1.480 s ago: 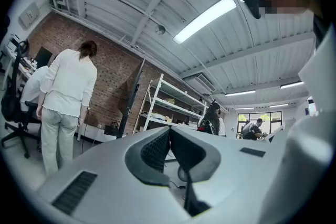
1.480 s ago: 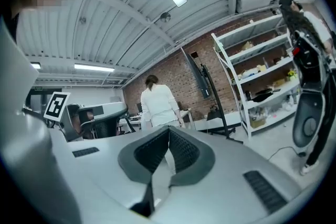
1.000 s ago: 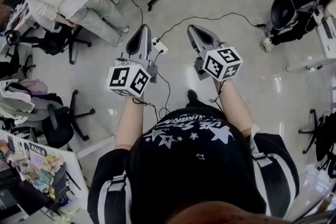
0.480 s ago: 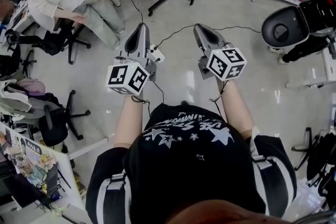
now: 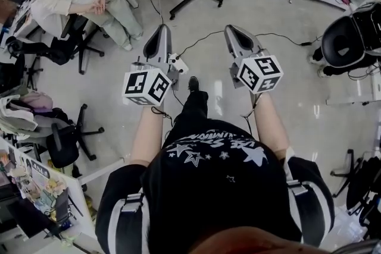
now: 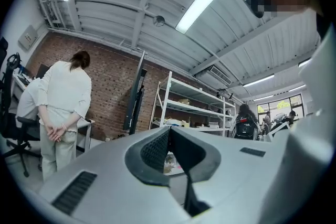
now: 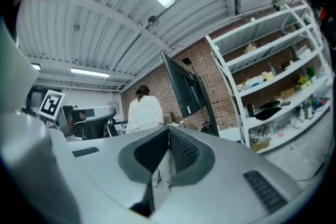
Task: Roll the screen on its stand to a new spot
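Screen (image 7: 184,91) on its stand waits ahead of us by the brick wall (image 6: 107,96), well apart from both grippers. We hold our forearms out side by side, left gripper (image 5: 161,31) and right gripper (image 5: 233,30) pointing forward, roughly level, each with jaws pressed together on nothing.

Left gripper (image 6: 169,131): jaws closed together, nothing between them. Beyond the jaws, a dark screen (image 6: 135,94) stands edge-on against the brick wall (image 6: 107,89). A person (image 6: 65,97) stands to its left, white shelving unit (image 6: 191,107) to its right.
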